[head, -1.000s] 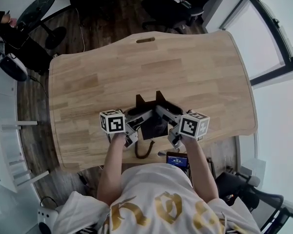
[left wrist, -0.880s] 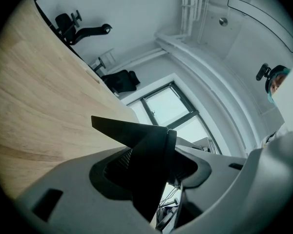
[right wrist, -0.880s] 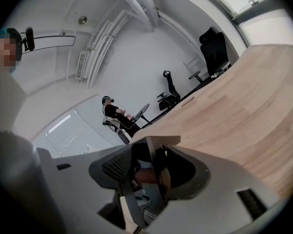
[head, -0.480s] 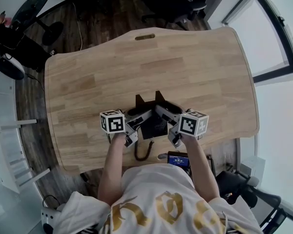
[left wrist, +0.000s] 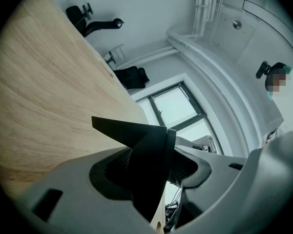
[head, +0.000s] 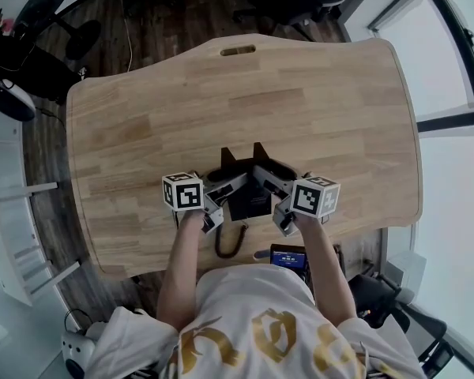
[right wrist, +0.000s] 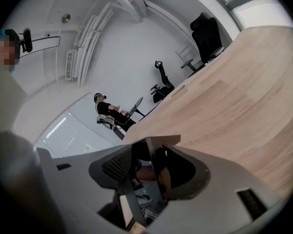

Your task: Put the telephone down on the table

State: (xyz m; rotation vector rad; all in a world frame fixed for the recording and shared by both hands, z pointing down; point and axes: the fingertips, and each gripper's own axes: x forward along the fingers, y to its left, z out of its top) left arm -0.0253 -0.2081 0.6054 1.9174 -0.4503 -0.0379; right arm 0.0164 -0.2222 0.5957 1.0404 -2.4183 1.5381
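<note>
- Head view: one pale wooden worktop [head: 316, 109] filled the middle, with one slot cut near its far edge.
- One black telephone [head: 249, 201] sat over the near part of the worktop, between two grippers. Whether its base touched the wood could not be told.
- Two black prongs stood up at the telephone's far side, and one coiled cord [head: 227, 245] hung from it past the near edge.
- Left gripper [head: 231, 183] came in from the left and right gripper [head: 262, 175] from the right, each with one marker cube.
- One small device with a lit screen [head: 287, 257] showed just below the worktop's near edge.
- Left gripper view: the two jaws of the left gripper [left wrist: 162, 165] were closed tight on one thin black edge of the telephone [left wrist: 136, 138]. The worktop [left wrist: 39, 82] ran along the left.
- Right gripper view: the two jaws of the right gripper [right wrist: 151, 179] were clamped on another thin dark edge of the telephone [right wrist: 158, 165]. The worktop [right wrist: 234, 96] stretched off to the right, and one seated person [right wrist: 105, 110] showed far beyond it.
</note>
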